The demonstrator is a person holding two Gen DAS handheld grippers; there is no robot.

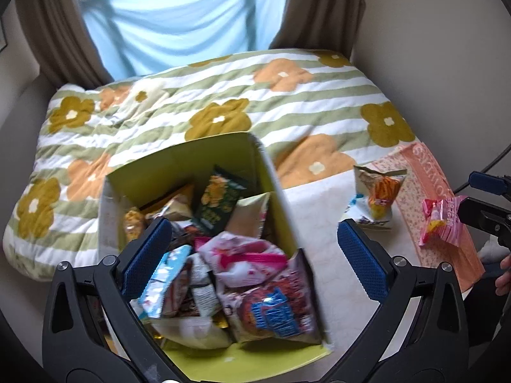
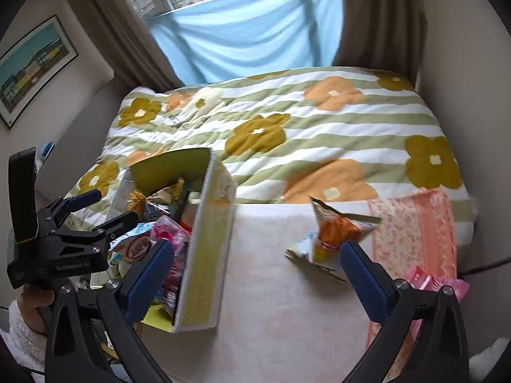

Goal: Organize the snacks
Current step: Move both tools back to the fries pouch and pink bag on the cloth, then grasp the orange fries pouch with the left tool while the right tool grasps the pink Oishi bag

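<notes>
Green cardboard box [image 1: 191, 156], crinkled foil packets [image 1: 271, 312]

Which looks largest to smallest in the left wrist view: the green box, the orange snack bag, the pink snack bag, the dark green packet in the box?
1. green box
2. orange snack bag
3. pink snack bag and dark green packet: these look alike, and the packet is partly buried, so I cannot rank them.
</notes>
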